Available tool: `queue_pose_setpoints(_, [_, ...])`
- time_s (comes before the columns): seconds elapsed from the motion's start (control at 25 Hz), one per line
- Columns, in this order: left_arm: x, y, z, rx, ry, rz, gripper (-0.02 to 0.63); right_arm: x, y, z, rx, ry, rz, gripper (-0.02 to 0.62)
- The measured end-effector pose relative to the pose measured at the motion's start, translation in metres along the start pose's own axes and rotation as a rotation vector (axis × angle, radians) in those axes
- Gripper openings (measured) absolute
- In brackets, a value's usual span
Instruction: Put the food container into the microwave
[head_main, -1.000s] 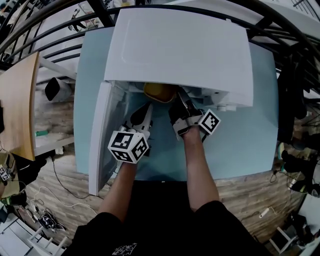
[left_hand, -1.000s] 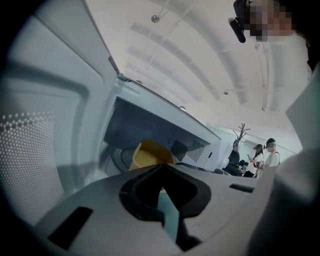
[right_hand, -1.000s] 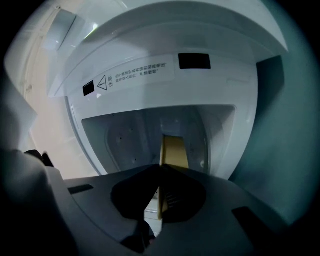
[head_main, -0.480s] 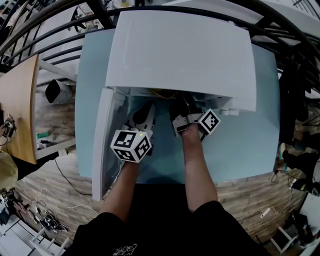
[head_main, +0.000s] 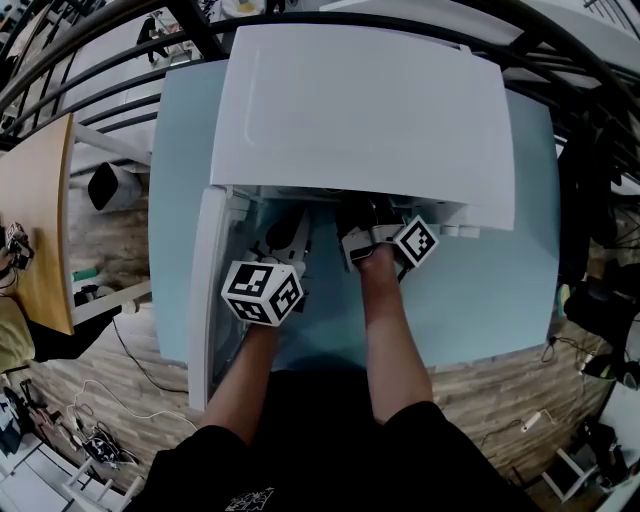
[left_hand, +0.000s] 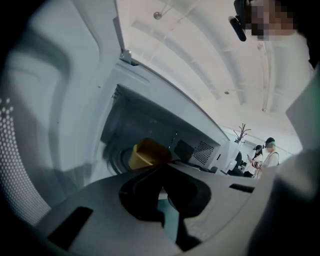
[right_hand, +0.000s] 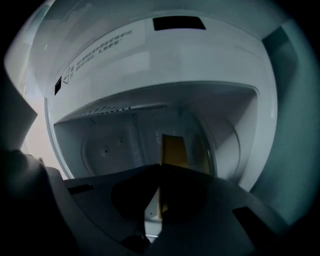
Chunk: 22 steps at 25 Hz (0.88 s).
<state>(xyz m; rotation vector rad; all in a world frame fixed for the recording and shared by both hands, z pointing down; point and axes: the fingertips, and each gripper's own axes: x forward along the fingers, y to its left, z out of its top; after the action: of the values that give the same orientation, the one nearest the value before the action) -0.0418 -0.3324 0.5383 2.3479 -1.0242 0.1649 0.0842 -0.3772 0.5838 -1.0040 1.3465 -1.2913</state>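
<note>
Right gripper view: the right gripper (right_hand: 160, 167) is clenched on the thin wall of the yellow food container (right_hand: 175, 150). A strip of that yellow wall runs down between the two dark jaws, and the rest of the container stands up just beyond their tips. The container is inside the cavity of the microwave (right_hand: 150, 50), held toward the right of the pale interior. Whether it rests on the cavity floor cannot be told. Above the opening, the white front frame carries a printed label too small to read.

In the left gripper view, the left gripper (left_hand: 162, 167) has its jaw tips together with nothing between them. It points at the same cavity from the left, and the food container (left_hand: 147, 154) shows just past its tips, apart from them. The white inner face of the open door (left_hand: 45, 125) fills the left of this view. Far off at the right edge stand two people (left_hand: 265, 156).

The head view looks down on the microwave's white top (head_main: 360, 110), which hides the container and both sets of jaws. The door (head_main: 205, 290) is swung open at the left. Both grippers reach under the front edge side by side, the marker cubes (head_main: 262, 292) behind them. The microwave sits on a light blue table (head_main: 500, 280).
</note>
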Motion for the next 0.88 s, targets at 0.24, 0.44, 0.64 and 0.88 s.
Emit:
queue_pose_setpoints(0.24, [0.0020,0.0028,-0.0005,-0.006,0.006,-0.007,0.006,-0.0008,-0.0025,-0.0014,0.002,-0.028,-0.007,0.018])
queue_pose_setpoints(0.44, [0.0026,0.0026,-0.0021,-0.008,0.010,-0.011,0.006,-0.0012,-0.0038,0.0003,-0.007,-0.044,-0.005,0.020])
queue_pose_setpoints(0.64, [0.0012,0.0027,-0.0019,-0.014,0.008,-0.016,0.006,-0.0017,-0.0054,-0.0022,-0.015,-0.050,-0.003,0.020])
queue_pose_setpoints(0.88, [0.0011,0.0028,-0.0023,-0.012,0.007,-0.012,0.006,-0.0026,-0.0084,-0.0034,-0.013,-0.051,-0.013,0.020])
